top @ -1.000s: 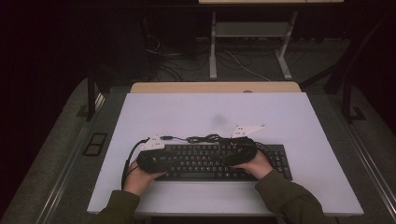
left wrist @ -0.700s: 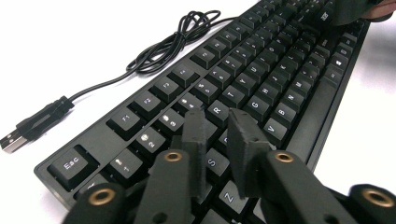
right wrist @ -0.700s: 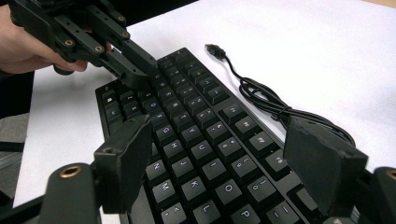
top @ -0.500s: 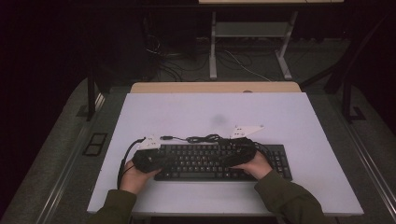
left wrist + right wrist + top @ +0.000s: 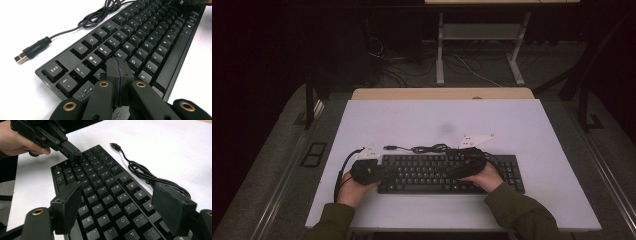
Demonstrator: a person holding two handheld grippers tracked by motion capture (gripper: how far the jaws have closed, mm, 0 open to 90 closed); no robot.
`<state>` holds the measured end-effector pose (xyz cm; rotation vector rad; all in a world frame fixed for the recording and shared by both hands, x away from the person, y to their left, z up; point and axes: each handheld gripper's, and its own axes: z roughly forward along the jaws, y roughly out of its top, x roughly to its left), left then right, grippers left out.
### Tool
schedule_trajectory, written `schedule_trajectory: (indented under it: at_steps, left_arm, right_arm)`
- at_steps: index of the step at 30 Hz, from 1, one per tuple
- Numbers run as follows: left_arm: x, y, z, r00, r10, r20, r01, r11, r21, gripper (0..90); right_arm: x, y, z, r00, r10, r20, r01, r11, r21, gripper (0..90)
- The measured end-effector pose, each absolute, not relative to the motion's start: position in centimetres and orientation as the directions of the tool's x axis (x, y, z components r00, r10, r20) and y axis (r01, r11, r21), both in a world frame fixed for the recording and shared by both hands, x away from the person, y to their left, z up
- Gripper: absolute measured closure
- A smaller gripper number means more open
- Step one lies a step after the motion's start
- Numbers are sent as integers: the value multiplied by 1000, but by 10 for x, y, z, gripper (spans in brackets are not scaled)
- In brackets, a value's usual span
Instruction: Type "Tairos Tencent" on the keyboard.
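One black keyboard [image 5: 447, 173] lies at six o'clock on the white table [image 5: 512, 120], its single cable [image 5: 147, 177] coiled at twelve. The left gripper [image 5: 117, 72], jaws pressed together and empty, tips onto the left-hand keys; the right gripper [image 5: 125, 202] hovers wide open. Rigid and probably light, the board looks best gripped by its end edges.

A: Near half of table [image 5: 562, 200] is occupied by keyboard [image 5: 447, 172]; coiled cable [image 5: 432, 148] and USB plug [image 5: 33, 50] are laid just behind it.

B: Far half is left unobstructed. Passage beside the keyboard's left end is blocked by left gripper [image 5: 72, 153].
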<state>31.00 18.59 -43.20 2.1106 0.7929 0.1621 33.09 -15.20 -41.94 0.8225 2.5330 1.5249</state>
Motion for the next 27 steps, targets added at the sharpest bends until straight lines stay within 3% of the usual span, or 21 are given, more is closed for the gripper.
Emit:
schedule_trajectory:
  at_steps: [27]
  left_arm:
    - [310, 183, -436, 796, 579, -177, 491, -446, 748, 887]
  right_arm:
    - [331, -152, -420, -853, 479, 206, 407, 365, 837, 233]
